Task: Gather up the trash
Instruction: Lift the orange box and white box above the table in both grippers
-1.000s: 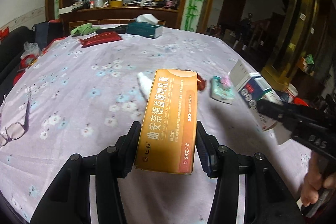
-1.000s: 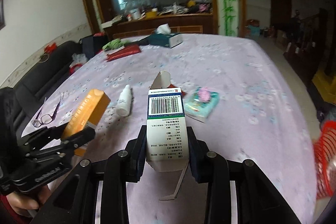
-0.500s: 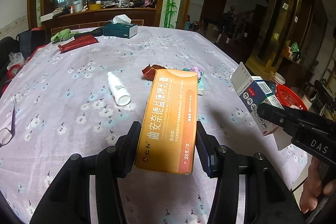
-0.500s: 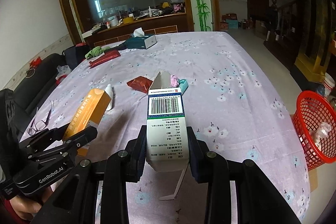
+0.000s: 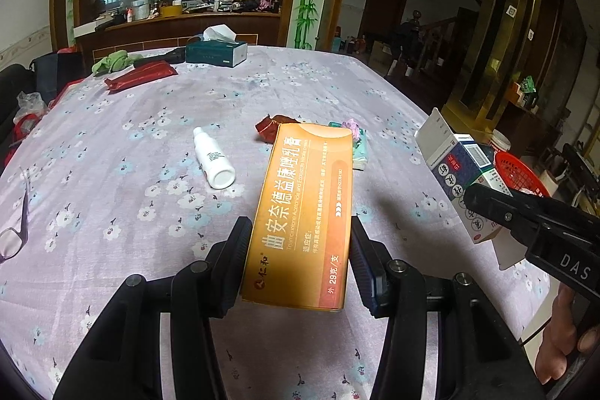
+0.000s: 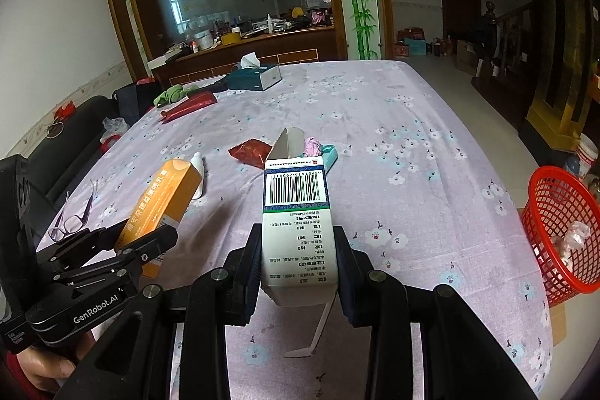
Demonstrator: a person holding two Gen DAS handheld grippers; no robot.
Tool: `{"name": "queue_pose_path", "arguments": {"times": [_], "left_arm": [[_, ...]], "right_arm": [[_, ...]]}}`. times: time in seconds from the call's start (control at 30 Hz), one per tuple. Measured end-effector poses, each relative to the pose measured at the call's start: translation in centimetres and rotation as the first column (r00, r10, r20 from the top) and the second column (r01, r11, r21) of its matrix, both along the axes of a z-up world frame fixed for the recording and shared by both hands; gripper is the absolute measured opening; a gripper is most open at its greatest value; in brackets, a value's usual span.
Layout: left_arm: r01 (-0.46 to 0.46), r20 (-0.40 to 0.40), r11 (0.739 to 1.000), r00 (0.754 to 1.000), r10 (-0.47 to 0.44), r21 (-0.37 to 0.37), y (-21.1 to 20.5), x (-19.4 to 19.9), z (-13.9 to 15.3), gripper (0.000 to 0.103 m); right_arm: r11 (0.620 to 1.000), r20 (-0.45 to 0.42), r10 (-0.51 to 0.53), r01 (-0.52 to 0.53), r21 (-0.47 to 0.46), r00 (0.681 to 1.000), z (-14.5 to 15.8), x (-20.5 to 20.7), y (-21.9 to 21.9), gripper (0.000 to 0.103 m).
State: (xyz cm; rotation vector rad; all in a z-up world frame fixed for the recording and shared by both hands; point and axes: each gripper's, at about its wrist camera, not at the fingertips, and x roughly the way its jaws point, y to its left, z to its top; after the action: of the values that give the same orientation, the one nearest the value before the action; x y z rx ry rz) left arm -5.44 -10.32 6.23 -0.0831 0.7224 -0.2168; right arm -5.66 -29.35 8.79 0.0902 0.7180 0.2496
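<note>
My left gripper [image 5: 298, 250] is shut on an orange medicine box [image 5: 303, 212], held above the flowered tablecloth [image 5: 112, 182]. The same orange box [image 6: 161, 205] shows at the left of the right wrist view. My right gripper [image 6: 298, 257] is shut on a white and blue carton [image 6: 298, 220] with a barcode and open flaps; that carton [image 5: 461, 175] appears at the right of the left wrist view. On the cloth lie a white bottle [image 5: 213, 158], a red wrapper [image 5: 268, 128] and a teal packet [image 5: 358, 145] with a pink scrap. A red mesh basket [image 6: 558, 223] stands on the floor to the right.
Glasses [image 6: 73, 218] lie near the table's left edge. At the far end are a tissue box [image 6: 257, 75], a red pouch [image 6: 187, 104] and a green cloth [image 6: 170, 94]. A black sofa [image 6: 71, 141] runs along the left. A person's hand [image 5: 562, 340] holds the right tool.
Both grippers have pulled back and turned right with their boxes still held. The white bottle and red wrapper came out from behind the orange box, and the red basket entered the right wrist view.
</note>
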Motion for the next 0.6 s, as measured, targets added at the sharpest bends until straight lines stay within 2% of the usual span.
{"name": "queue_pose_path", "arguments": {"times": [0.6], "left_arm": [[0.019,-0.017,1.000,1.000,-0.019,0.016,-1.2,0.6,-0.4,0.049]], "right_arm": [[0.999,-0.020,-0.016,0.016,0.033,1.000,-0.6,0.6,-1.3,0.037]]}}
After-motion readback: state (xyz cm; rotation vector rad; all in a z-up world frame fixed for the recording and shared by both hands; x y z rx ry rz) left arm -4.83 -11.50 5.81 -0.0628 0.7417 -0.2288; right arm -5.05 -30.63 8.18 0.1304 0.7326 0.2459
